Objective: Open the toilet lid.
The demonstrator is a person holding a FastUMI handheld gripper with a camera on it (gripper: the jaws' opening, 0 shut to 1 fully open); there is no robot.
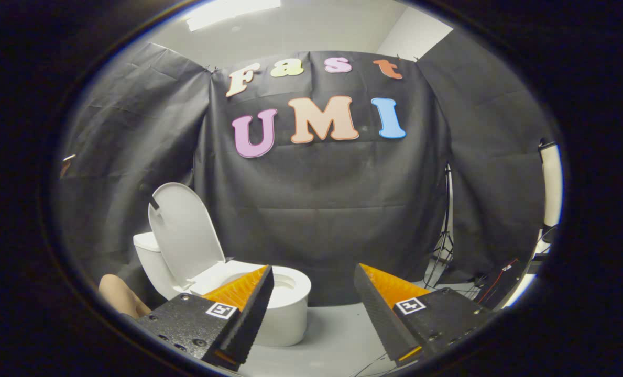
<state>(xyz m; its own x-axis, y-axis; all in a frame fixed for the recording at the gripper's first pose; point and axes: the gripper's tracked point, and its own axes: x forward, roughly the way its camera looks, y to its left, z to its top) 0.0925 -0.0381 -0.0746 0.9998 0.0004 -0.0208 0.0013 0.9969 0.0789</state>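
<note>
A white toilet (285,314) stands on the floor beyond my left finger, against the black cloth wall. Its lid (185,233) is raised upright and leans back against the tank (149,256). The seat ring and bowl opening (290,280) lie uncovered just past the left fingertip. My gripper (314,275) is open, its two fingers spread wide with nothing between them, and stands some way back from the toilet. The left finger (243,296) covers part of the seat.
A person's bare limb (120,296) shows low beside the tank, left of the left finger. A light stand's tripod legs (445,246) and loose cables (492,285) sit at the right by the cloth wall. Pale grey floor (337,335) lies ahead between the fingers.
</note>
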